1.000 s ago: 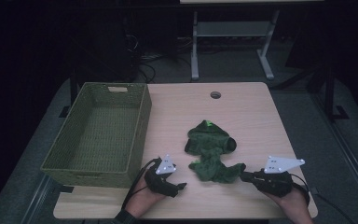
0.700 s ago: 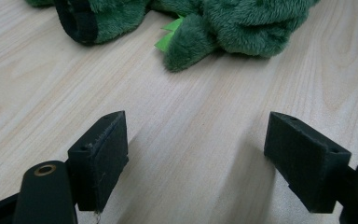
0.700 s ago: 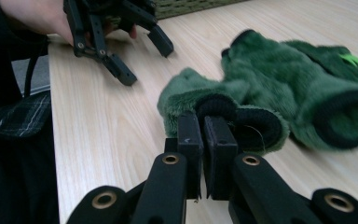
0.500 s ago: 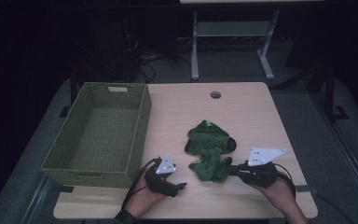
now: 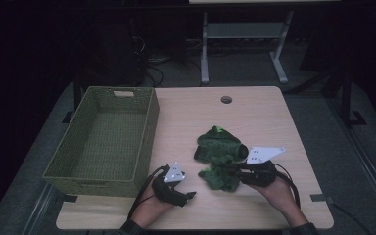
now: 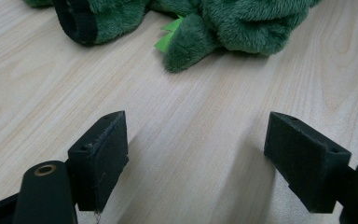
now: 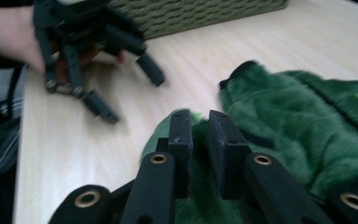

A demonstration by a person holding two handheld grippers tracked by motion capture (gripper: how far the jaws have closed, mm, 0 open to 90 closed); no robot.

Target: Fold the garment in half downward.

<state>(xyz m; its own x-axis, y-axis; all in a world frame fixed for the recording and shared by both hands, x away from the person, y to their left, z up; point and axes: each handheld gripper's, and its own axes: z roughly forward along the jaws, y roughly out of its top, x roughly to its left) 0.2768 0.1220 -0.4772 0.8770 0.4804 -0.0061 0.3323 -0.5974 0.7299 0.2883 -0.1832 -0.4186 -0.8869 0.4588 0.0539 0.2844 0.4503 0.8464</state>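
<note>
Although my right gripper view is blurred, I make out the right gripper [image 7: 199, 122] with its jaws almost together over a fold of the green plush garment [image 5: 220, 156]; I cannot tell whether the pads actually press it. Those jaws have just been opening a little, with the plush between them. The garment lies crumpled on the table [image 5: 274, 112], right of the woven basket [image 5: 103, 142], and its far part is cut off in my left gripper view. It sits just left of my right gripper and right of the left gripper [image 5: 188, 196], apart from it. The left gripper's jaws stand spread over bare wood. Since a second ago my right hand has come left onto the garment's near edge
</note>
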